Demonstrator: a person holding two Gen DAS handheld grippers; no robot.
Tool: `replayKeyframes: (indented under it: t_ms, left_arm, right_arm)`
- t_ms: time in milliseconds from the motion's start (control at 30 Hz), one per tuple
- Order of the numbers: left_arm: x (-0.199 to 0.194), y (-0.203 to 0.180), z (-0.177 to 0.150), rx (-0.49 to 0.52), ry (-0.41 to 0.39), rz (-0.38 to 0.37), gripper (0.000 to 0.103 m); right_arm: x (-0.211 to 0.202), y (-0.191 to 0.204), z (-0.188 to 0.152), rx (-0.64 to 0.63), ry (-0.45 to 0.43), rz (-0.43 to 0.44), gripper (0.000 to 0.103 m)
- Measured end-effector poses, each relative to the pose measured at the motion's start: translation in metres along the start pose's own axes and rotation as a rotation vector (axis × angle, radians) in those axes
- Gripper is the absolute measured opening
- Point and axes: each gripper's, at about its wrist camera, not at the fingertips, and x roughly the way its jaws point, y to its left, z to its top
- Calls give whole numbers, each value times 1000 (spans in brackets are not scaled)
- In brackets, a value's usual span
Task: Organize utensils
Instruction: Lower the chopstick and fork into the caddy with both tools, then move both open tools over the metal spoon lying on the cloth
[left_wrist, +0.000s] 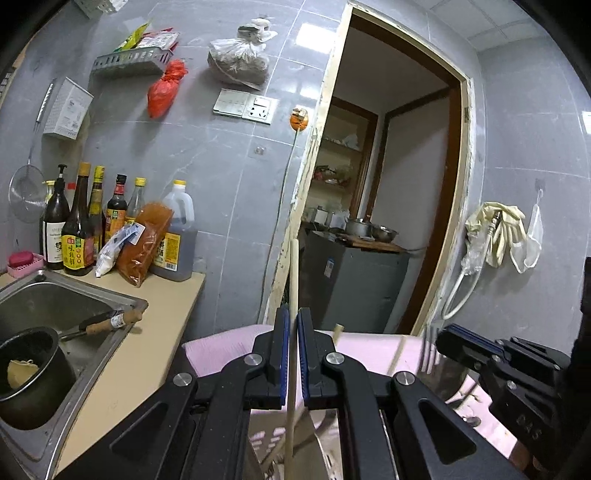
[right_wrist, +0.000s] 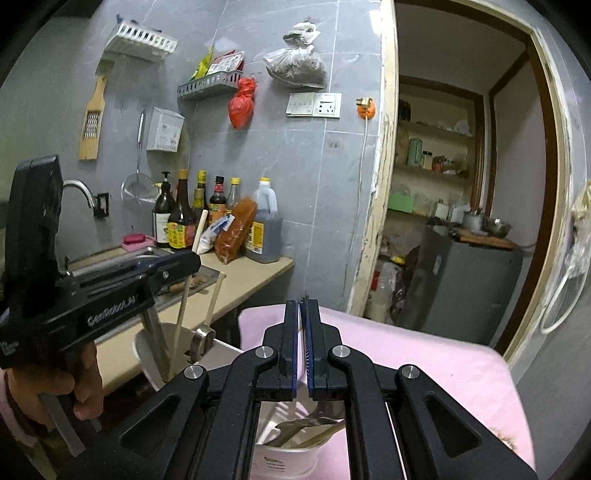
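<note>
Sauce bottles (left_wrist: 79, 225) by sink (left_wrist: 48, 302), doorway (left_wrist: 388, 206) ahead.

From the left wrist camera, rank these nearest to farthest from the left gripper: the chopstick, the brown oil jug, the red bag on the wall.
1. Chopstick, between the left gripper pads.
2. Brown oil jug, left on the counter.
3. Red bag, high on the wall, upper left.
</note>
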Motion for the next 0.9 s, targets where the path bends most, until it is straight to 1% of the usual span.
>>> replayKeyframes:
  t_ms: [167, 267, 333, 367, 400, 433, 467, 500, 533, 567, 600, 633, 700, 733, 800, 833, 900]
  left_arm:
    - [-2, -3, -1, 3, 66, 10, 6]
    - [-2, -5, -2, -6, 102, 20, 6]
    - [-2, -7, -2, -8, 117, 37, 6]
    - [-4, -9, -2, -8, 121, 45, 6]
    - [-5, -12, -1, -9, 126, 55, 6]
    - [-7, -14, 0, -7, 125, 61, 8]
    - [-9, -18, 2, -5, 122, 70, 14]
    - [-11, -22, 4, -4, 119, 75, 26]
    - [-12, -27, 6, -4, 114, 81, 33]
    - [-14, -33, 8, -7, 106, 91, 42]
    - [-16, -40, 10, -10, 93, 99, 44]
    - [-17, -46, 13, -9, 86, 101, 44]
    - [-17, -58, 17, 1, 76, 113, 50]
    - [-17, -67, 19, 9, 68, 123, 56]
    - [-18, -86, 23, 26, 46, 142, 73]
    - [-19, -92, 24, 31, 39, 149, 77]
    - [-20, -112, 26, 44, 9, 186, 97]
  right_arm:
    - [-1, -14, 5, 64, 4, 63, 4]
    - [-5, -23, 7, 78, -6, 83, 4]
    - [-8, -32, 9, 93, -13, 96, 6]
    - [-11, -36, 10, 101, -18, 99, 12]
    - [-12, -40, 11, 105, -22, 98, 22]
    - [-15, -45, 12, 113, -29, 98, 28]
    - [-18, -52, 13, 123, -41, 96, 37]
    - [-22, -57, 14, 130, -49, 92, 39]
    - [-25, -64, 15, 136, -56, 83, 40]
    - [-29, -72, 16, 143, -63, 72, 44]
    - [-33, -82, 16, 153, -71, 62, 49]
    - [-37, -91, 17, 160, -80, 50, 53]
    - [-44, -105, 18, 163, -95, 27, 64]
    - [-49, -115, 17, 162, -106, 7, 67]
    - [-57, -133, 17, 161, -121, -21, 82]
    - [-60, -142, 17, 159, -127, -40, 84]
    - [-66, -156, 18, 150, -135, -68, 97]
